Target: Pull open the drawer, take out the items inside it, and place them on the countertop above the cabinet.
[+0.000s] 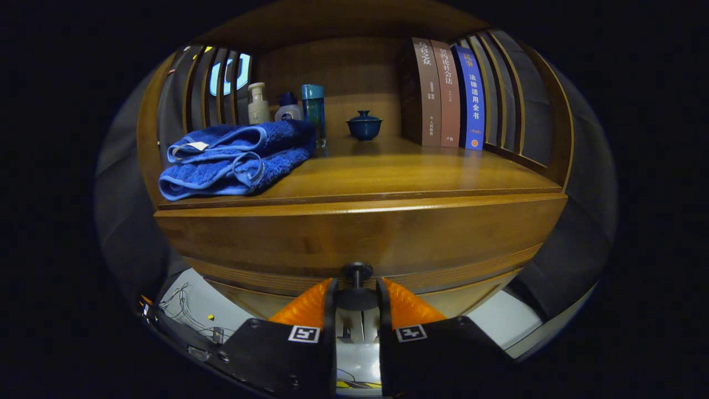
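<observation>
At the lower centre of the frame we see the drawer (360,238), a wide front of warm, glossy brown wood with visible grain, bulging toward us under the lens. Its small dark round knob (357,272) sits on a short stem at the bottom middle of the front. We cannot tell whether the drawer is pulled out at all.

The hand-held gripper (357,293) sits at the bottom centre, its fingers drawn in narrow on either side of the knob; we judge that both press on it, though the contact is partly hidden.

Above the drawer, the tabletop (421,172) is smooth polished wood. At its left lies a folded blue towel (235,160), thick and fluffy, with a white tag. Behind it stand a cream bottle (258,103), a small blue-capped bottle (288,108) and a tall teal bottle (313,113). A dark blue lidded cup (364,126) rests at centre, and three upright books (448,94) stand at upper right.
</observation>
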The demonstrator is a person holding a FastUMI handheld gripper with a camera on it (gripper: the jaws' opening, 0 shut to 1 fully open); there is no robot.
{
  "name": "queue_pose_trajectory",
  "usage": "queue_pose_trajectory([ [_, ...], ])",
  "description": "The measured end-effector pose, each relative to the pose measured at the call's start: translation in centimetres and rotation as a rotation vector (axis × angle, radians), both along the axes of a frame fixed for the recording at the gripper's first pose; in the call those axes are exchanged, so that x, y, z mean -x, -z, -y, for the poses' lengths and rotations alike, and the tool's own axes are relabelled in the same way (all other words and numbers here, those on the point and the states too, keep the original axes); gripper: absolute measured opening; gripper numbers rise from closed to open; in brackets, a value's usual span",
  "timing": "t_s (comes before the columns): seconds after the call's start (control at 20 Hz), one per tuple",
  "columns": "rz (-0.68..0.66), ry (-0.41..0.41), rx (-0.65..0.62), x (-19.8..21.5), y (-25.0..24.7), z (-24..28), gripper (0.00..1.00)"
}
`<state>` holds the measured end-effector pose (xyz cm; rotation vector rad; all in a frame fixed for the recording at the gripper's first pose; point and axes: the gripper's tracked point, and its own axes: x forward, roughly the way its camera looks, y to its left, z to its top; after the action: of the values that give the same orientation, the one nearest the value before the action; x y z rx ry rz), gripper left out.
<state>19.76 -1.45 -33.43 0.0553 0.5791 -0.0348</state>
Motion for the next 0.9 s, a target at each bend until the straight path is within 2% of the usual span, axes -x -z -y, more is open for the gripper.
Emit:
queue_pose_trajectory([
  [0.35, -0.005, -0.021, 0.019, 1.6, -0.4, 0.0, 0.34],
  [0.9, -0.060, -0.029, 0.016, 9.6, -1.3, -0.1, 0.34],
])
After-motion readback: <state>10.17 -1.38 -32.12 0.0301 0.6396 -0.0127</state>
